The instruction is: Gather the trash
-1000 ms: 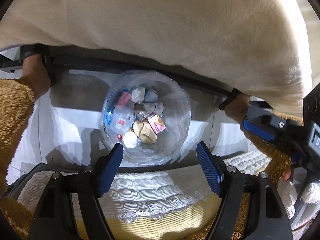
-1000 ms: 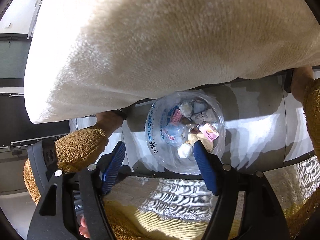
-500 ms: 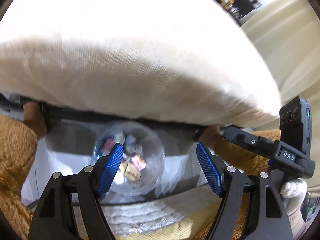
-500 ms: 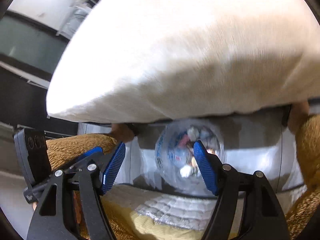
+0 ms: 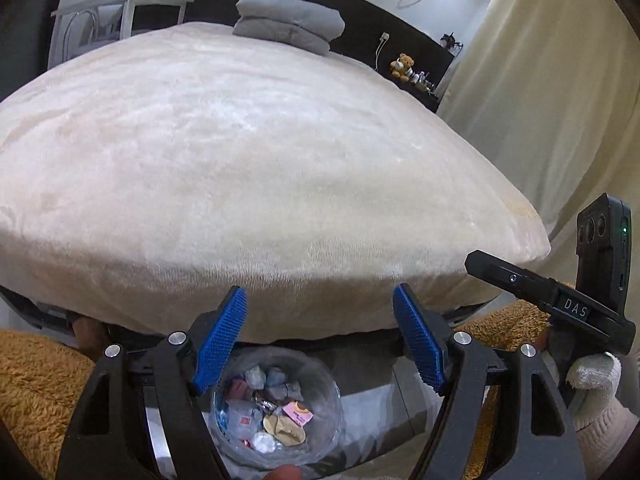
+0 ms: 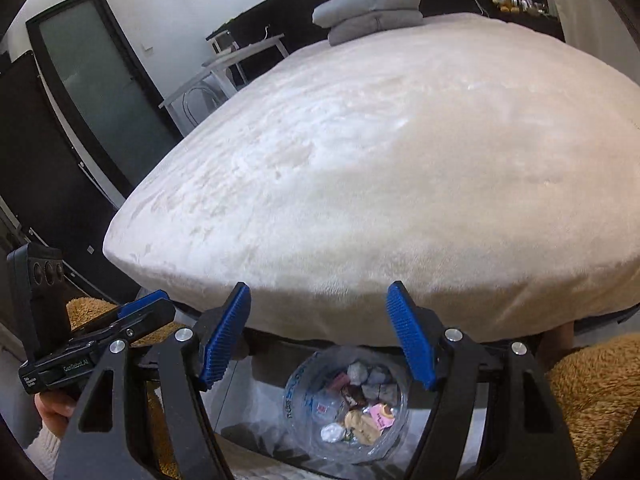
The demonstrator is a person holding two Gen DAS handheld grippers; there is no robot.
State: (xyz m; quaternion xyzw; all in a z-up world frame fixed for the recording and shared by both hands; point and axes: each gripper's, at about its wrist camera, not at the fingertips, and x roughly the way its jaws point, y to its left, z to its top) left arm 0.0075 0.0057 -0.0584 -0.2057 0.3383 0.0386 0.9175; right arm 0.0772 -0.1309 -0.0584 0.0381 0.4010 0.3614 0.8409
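A clear plastic trash bag [image 5: 320,408] stands on the floor at the foot of the bed. It holds crumpled paper, a pink wrapper and a plastic bottle, and it also shows in the right wrist view [image 6: 296,396]. My left gripper [image 5: 319,342] hovers above it, open, with nothing between its blue pads [image 5: 218,344]. My right gripper [image 6: 319,336] is open as well, its pads [image 6: 408,340] bare. Each gripper's body appears at the edge of the other's view. No loose trash shows on the bed.
A bed under a cream plush blanket [image 5: 260,160] fills both views. Folded grey bedding [image 5: 288,24] lies at its far end. A teddy bear [image 5: 402,66] sits on a dark shelf, beside a curtain [image 5: 540,100]. A white side table [image 6: 224,68] and a dark door [image 6: 92,68] stand to the left.
Both grippers have risen and tipped upward. The trash bag slid from mid-frame to the bottom edge, and the bed top and room came into view. The jaws kept their width.
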